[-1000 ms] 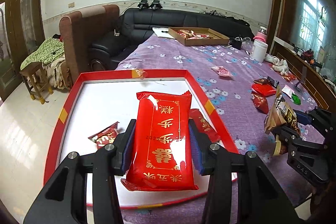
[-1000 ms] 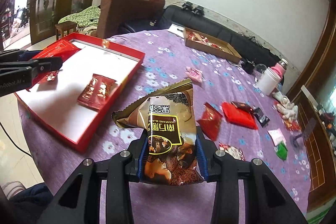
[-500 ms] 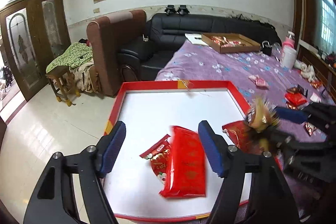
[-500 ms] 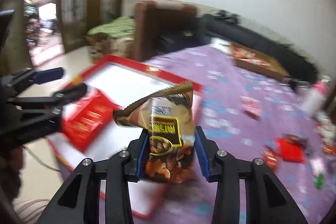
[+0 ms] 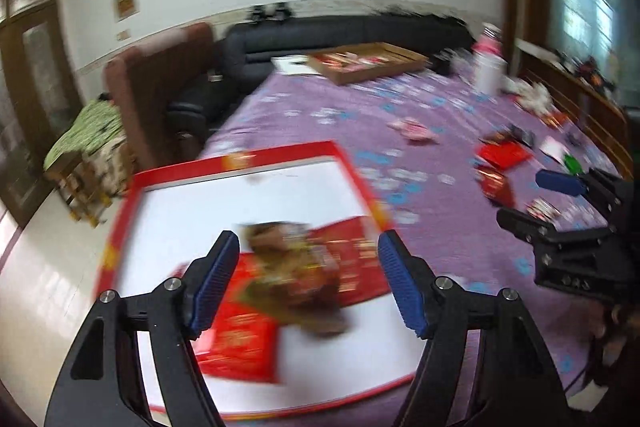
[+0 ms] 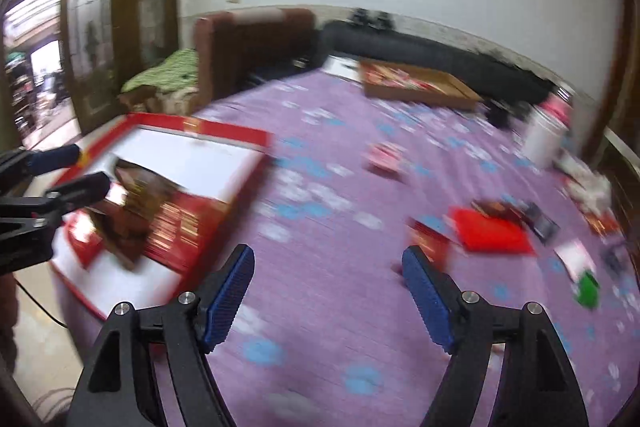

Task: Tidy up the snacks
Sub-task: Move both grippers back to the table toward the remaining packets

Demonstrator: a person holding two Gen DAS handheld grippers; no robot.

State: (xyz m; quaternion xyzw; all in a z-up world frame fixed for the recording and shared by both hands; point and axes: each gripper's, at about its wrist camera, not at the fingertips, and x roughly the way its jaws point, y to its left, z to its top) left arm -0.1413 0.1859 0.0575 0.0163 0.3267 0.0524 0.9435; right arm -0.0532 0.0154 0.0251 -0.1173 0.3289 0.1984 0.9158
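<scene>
Landmark: red tray (image 5: 240,163) with a white floor, at the near left corner of the purple flowered tablecloth (image 5: 440,115); both views are motion-blurred.
Left gripper (image 5: 308,259): over the near part of the red tray, blue pads spread wide, nothing between them.
Right gripper (image 6: 328,279): over bare tablecloth to the right of the red tray, fingers wide apart and empty.
Brown snack bag (image 5: 296,267): inside the red tray, near its front, lying partly on top of the red packets; print too blurred to read.
Large red packet (image 5: 240,339): inside the red tray at its near left, partly under the brown snack bag.
Second red packet (image 5: 356,259): inside the red tray by its right wall, just right of the brown snack bag.
Flat red pouch (image 6: 492,235): on the tablecloth well right of the red tray, with smaller red wrappers (image 6: 430,243) just beside it.
Pink-red wrapper (image 6: 386,155): alone on the tablecloth, beyond and right of the red tray.
Green piece (image 6: 586,289): far right of the red tray, next to a white card (image 6: 576,259).
Cardboard box (image 5: 368,61): at the far end of the table from the red tray, with snacks inside.
White container with pink lid (image 5: 488,67): far right end, well apart from the red tray.
Black sofa (image 5: 344,35): behind the table, past the cardboard box.
</scene>
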